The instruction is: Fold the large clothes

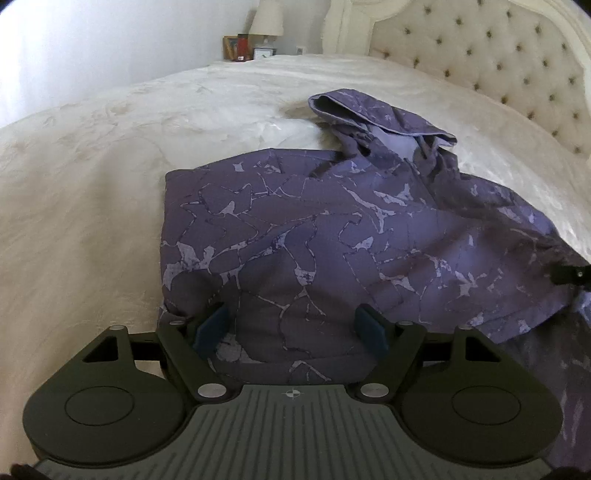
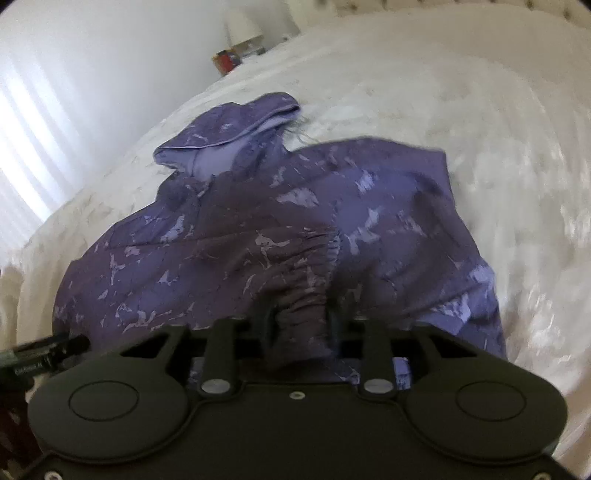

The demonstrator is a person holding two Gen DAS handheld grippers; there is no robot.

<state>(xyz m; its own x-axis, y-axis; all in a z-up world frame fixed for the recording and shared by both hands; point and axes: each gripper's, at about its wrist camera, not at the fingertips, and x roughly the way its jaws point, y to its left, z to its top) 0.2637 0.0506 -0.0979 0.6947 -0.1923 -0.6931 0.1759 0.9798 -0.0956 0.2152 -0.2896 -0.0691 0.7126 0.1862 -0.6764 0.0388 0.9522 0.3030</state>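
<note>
A purple hooded jacket with a pale cracked-marble print (image 1: pixel 317 236) is lying on the cream bedspread (image 1: pixel 92 184), its hood (image 1: pixel 376 114) pointing toward one o'clock, at the tufted cream headboard (image 1: pixel 498 62). The left gripper (image 1: pixel 291 328) is hovering over the jacket's near hem at six o'clock, its blue-padded fingers (image 1: pixel 212 326) spread wide with nothing between them. The right gripper (image 2: pixel 301 325) is pinching a gathered, elasticated cuff of the jacket's sleeve (image 2: pixel 295 284) at six o'clock in its own view. A white-shaded lamp (image 1: pixel 266 18) is standing on the bedside at eleven o'clock.
</note>
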